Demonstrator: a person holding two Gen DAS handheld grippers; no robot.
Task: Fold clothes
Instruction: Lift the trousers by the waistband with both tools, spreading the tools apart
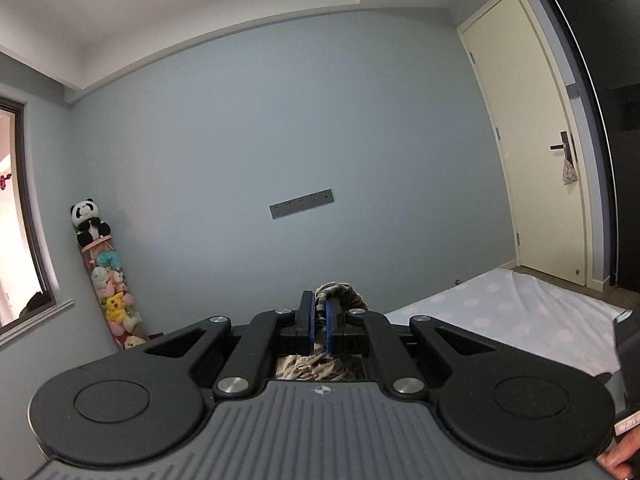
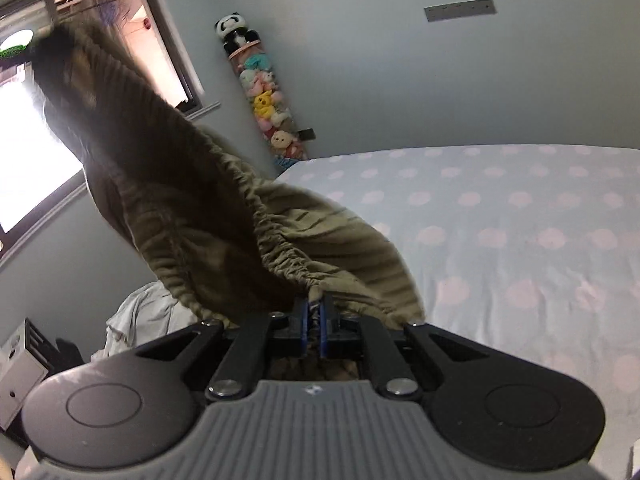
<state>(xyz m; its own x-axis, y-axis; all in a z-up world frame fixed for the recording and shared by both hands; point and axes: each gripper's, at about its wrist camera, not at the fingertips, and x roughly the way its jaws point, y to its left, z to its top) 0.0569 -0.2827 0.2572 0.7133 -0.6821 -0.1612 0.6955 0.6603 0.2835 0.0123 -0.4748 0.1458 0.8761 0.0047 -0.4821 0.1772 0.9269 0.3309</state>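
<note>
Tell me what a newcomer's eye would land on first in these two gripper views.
First, the olive-brown ribbed garment, lifted in the air across the left of the right wrist view, its gathered elastic edge pinched in the right gripper; the left gripper is shut on another bunch of it. Next, the bed with its pale dotted sheet, bare on the right. Then the column of plush toys in the corner, a panda on top.

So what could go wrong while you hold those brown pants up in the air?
The left gripper pinches only a small bunch of the brown ribbed elastic-waist garment, so it might slip out. The garment hangs off the edge of the polka-dot bed, so a drop could land it on the floor.
</note>
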